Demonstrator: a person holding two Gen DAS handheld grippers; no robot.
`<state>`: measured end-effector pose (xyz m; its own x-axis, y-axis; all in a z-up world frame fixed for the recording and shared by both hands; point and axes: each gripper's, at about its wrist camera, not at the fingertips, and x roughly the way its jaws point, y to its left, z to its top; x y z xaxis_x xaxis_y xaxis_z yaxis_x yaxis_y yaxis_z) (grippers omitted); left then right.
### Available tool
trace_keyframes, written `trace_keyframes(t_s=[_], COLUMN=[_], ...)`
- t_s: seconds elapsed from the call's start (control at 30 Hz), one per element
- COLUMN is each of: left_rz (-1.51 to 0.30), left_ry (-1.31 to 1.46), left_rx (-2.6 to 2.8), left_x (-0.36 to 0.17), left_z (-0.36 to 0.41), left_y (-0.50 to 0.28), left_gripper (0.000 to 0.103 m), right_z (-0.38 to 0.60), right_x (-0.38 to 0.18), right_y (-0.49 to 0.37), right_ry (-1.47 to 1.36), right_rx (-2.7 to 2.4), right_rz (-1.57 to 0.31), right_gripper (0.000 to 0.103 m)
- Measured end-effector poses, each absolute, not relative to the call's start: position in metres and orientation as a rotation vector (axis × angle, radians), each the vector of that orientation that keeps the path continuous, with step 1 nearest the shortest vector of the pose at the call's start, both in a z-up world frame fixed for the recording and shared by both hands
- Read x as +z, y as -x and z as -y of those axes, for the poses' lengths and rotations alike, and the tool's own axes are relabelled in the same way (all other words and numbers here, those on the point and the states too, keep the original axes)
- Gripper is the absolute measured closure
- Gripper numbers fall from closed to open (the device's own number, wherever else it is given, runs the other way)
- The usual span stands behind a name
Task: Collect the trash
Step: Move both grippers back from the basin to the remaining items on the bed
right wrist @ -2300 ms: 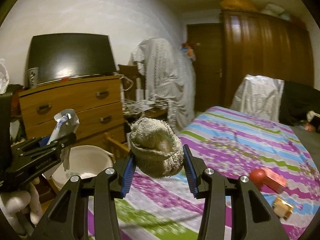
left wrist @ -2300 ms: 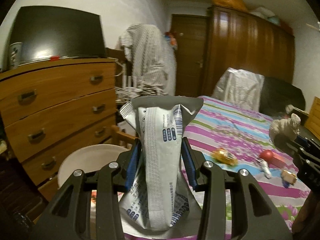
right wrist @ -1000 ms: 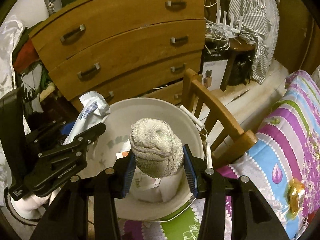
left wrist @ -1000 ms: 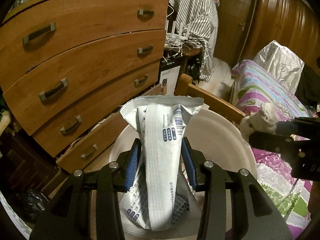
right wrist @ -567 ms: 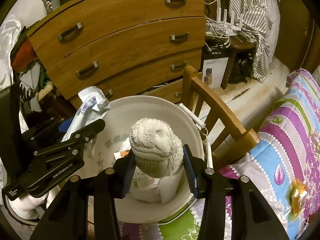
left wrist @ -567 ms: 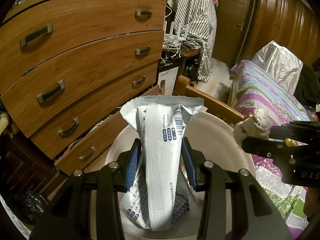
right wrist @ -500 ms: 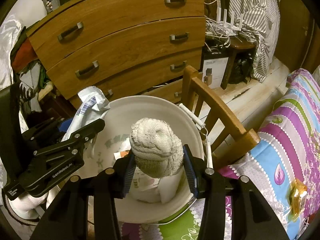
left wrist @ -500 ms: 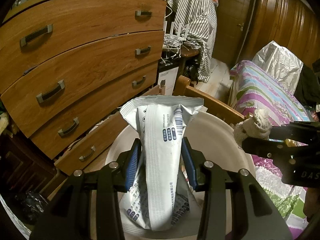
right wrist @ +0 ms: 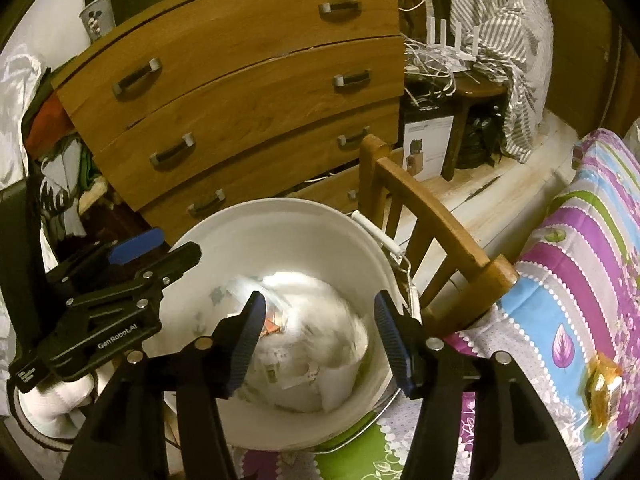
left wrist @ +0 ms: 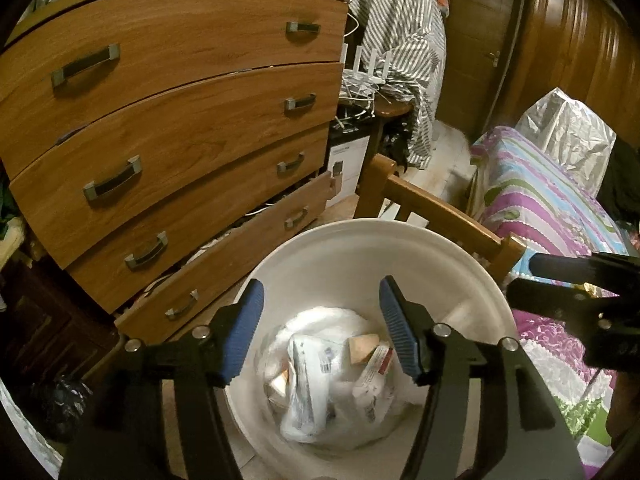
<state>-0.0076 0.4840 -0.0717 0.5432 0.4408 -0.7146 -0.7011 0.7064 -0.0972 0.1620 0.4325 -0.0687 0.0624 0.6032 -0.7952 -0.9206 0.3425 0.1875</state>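
One white bucket (left wrist: 452, 264) of trash, count inside unclear. Two grippers: left gripper (left wrist: 320, 330), right gripper (right wrist: 318, 330). One four-drawer dresser (left wrist: 180, 120), one wooden chair (right wrist: 432, 220), one bed (right wrist: 580, 280).

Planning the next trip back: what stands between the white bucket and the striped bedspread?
A wooden chair back stands between the white bucket and the striped bedspread, clearest in the right wrist view.

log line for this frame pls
phase: release | left gripper: open, empty | right gripper: open, empty | white bucket: trash inside | both above bucket
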Motion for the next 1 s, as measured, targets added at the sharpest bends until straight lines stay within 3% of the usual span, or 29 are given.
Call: trace_keyframes(t_s=[0.37, 0.73, 1.0], left_rz=[-0.688, -0.657, -0.715], left_ry=[0.382, 0.306, 0.242], left_rx=[0.666, 0.476, 0.291], left_x=[-0.056, -0.038, -0.057], left_z=[-0.460, -0.369, -0.284], left_y=[0.010, -0.020, -0.056], left_gripper=[0.045, 0.045, 0.043], right_z=[-0.383, -0.216, -0.048], right_x=[-0.045, -0.007, -0.066], right_y=[-0.160, -0.135, -0.161], right_ry=[0.334, 0.241, 0.147], right_rx=[1.190, 1.040, 0.845], right_rz=[-0.863, -0.603, -0.689], right_gripper=[0.045, 0.044, 0.043])
